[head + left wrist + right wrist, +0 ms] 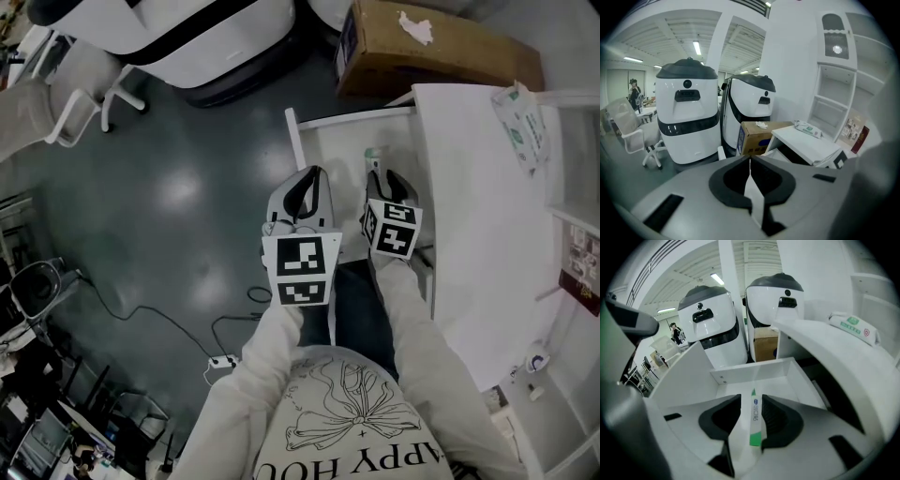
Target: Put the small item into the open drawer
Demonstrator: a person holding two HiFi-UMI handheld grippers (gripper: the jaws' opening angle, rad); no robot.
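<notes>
The right gripper view shows a slim white-and-green stick [754,420] pinched between the narrowed jaws of the right gripper [751,401], above the open drawer [754,372]. The left gripper view shows the left gripper [750,161] with jaws pressed together, empty. Only the head view shows the two side by side.
</notes>
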